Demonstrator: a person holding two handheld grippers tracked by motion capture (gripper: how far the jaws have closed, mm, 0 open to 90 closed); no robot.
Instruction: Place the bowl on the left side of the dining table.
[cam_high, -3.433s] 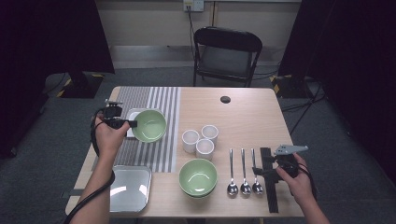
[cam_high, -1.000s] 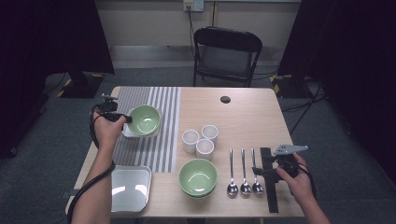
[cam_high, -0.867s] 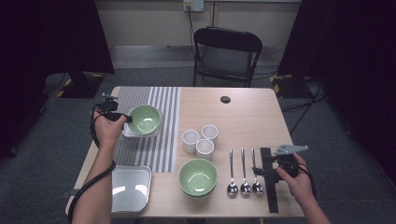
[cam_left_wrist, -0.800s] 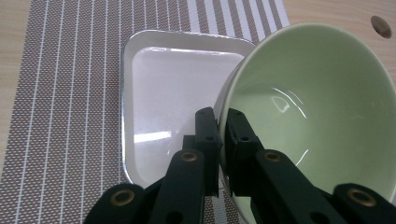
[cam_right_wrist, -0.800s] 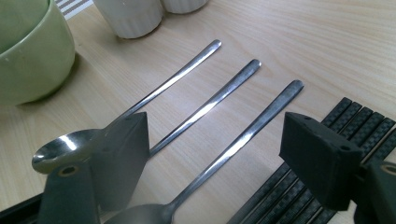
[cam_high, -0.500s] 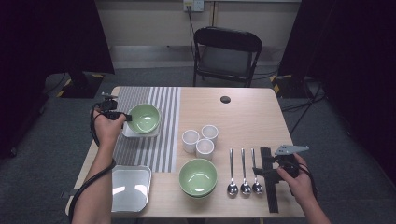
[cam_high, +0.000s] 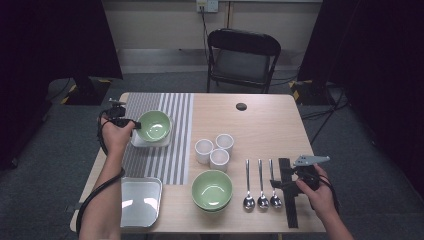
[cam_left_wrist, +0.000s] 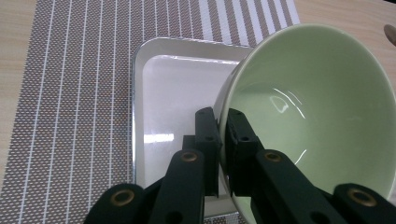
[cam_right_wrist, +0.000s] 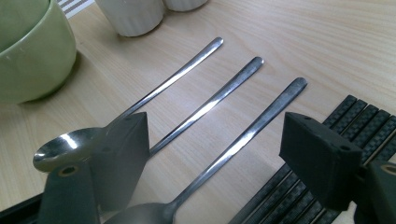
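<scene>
The left tongs (cam_left_wrist: 223, 154) are pinched tight on the rim of the green bowl (cam_high: 153, 125), which has moved a little farther up the striped mat (cam_high: 165, 150) and now tilts over the small white tray (cam_left_wrist: 173, 93) under it, so I think it goes there next. The right tongs (cam_right_wrist: 219, 149) stand wide open, holding nothing, above the three spoons (cam_high: 260, 185). The left tongs hide the near part of the tray, so I cannot tell if the bowl touches it.

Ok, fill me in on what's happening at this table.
A person works with a gripper in each hand. The left gripper is clamped on the rim of a green bowl, holding it tilted over a small white tray on the striped placemat. The right gripper waits open over three spoons. A second green bowl and three white cups stand mid-table.
</scene>
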